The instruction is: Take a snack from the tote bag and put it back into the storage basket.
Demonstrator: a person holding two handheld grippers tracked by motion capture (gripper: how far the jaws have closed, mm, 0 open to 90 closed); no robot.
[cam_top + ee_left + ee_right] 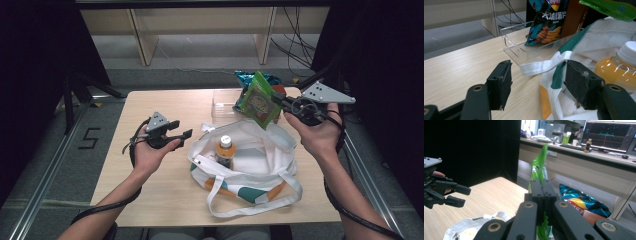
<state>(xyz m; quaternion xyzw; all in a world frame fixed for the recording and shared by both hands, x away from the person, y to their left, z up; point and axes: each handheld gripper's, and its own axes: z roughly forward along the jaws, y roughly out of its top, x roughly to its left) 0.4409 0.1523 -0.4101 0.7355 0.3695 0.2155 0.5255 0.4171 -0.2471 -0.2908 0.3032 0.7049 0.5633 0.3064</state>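
Step in hand, likely: bagging snacks. Right gripper [278,101] clamped on green snack packet [259,101], upper right, above tote bag [260,155]. Left gripper [181,131] jaws apart, empty, left of bag. Next: lower packet into opening beside juice bottle [225,150], then release.

Two snack bags [259,102] [246,79], one bottle [225,150], one tote bag [260,150], one clear tray [222,107].

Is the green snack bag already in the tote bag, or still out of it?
Out. The right tool is shut on the green snack bag, holding it in the air above the tote bag's far rim.
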